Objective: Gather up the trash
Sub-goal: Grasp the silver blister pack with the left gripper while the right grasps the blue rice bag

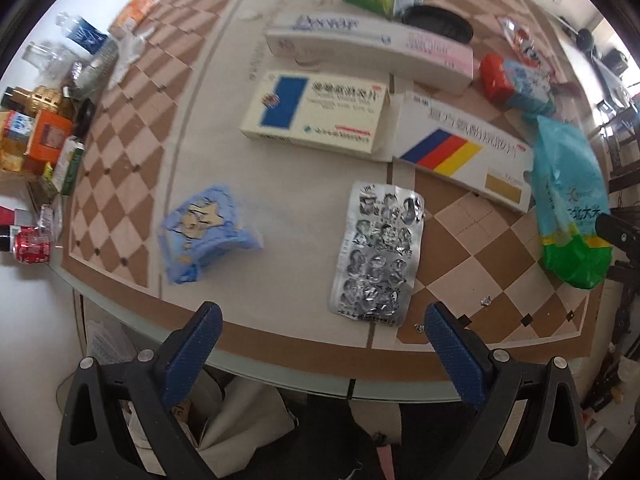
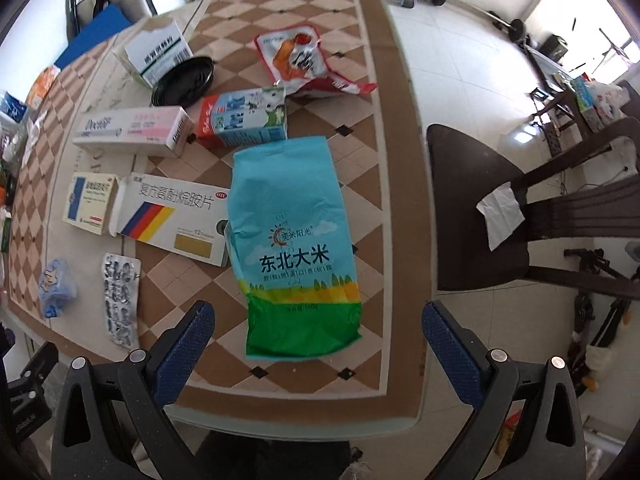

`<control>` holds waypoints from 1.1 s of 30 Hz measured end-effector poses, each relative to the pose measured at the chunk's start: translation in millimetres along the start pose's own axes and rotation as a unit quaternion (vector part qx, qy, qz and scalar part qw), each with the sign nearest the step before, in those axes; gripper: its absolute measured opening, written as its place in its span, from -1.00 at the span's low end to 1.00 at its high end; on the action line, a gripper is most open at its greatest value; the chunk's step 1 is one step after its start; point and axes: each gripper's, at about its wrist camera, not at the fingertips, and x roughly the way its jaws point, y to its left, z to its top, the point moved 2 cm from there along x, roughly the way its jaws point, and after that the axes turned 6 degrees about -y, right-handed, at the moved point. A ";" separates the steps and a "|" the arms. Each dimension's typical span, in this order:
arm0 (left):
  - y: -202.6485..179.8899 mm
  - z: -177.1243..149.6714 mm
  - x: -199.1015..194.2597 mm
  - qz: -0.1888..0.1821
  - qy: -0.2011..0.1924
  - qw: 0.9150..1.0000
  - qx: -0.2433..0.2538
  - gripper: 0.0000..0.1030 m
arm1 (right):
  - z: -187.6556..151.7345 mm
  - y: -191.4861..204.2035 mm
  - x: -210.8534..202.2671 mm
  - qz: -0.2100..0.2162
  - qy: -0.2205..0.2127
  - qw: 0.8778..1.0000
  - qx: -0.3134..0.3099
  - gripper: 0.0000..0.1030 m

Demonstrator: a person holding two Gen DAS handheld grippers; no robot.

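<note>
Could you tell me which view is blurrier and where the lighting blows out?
Left wrist view: motion-smeared, the blue crumpled wrapper and medicine boxes soft. Right wrist view: sharper, rice bag print legible, though the window at the upper right is overexposed. Fisheye bends the table edge in both.

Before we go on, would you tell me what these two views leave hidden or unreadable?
- Left view: the heap of bottles and cartons at the table's left edge is squeezed by the lens rim; labels unreadable.
- Left view: the blue wrapper is motion-blurred; its print is illegible.
- Right view: the rice bag covers a corner of the striped pill box.
- Both views: no bin shows.
</note>
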 end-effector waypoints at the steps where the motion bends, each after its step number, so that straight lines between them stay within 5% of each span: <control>1: -4.3 1.9 11.3 -0.009 0.014 1.000 -0.004 1.00 | 4.3 2.9 9.0 -0.001 0.010 1.000 -0.010 1.00; 6: -19.0 5.1 41.4 -0.030 0.057 0.998 -0.023 0.97 | 18.9 16.7 52.9 0.009 0.043 0.998 -0.054 1.00; 10: -21.7 0.4 44.9 -0.026 0.069 0.997 -0.038 0.28 | 26.5 18.3 70.3 0.006 0.053 0.996 -0.065 1.00; 14: -21.0 -7.3 35.1 -0.025 0.053 0.997 -0.047 0.03 | 30.5 11.5 78.9 0.014 0.068 0.996 -0.063 1.00; 17: -25.5 -12.2 25.2 -0.021 0.047 0.997 -0.050 -0.15 | 31.9 5.9 78.8 0.021 0.071 0.995 -0.068 0.76; 22: -37.2 -16.2 7.6 -0.020 0.041 0.998 -0.052 -0.48 | 28.9 -1.5 72.8 0.040 0.070 0.994 -0.067 0.69; 27: -35.2 -25.1 3.8 0.001 0.045 0.998 -0.048 -0.44 | 27.5 -9.7 67.4 0.063 0.074 0.993 -0.060 0.66; 29: -41.6 -27.5 4.9 0.007 0.045 0.999 -0.030 -0.14 | 24.9 -15.5 67.9 0.070 0.073 0.993 -0.060 0.66; 30: -45.3 -28.7 5.3 0.015 0.045 0.999 -0.019 0.30 | 24.4 -16.0 67.2 0.070 0.073 0.993 -0.063 0.66; 31: -46.6 -31.1 5.4 0.026 0.039 0.999 -0.011 0.49 | 23.3 -11.5 62.7 0.070 0.073 0.993 -0.065 0.66; 33: -41.7 -35.1 1.7 0.019 0.038 0.999 -0.014 0.58 | 22.4 -12.9 61.8 0.070 0.071 0.993 -0.064 0.66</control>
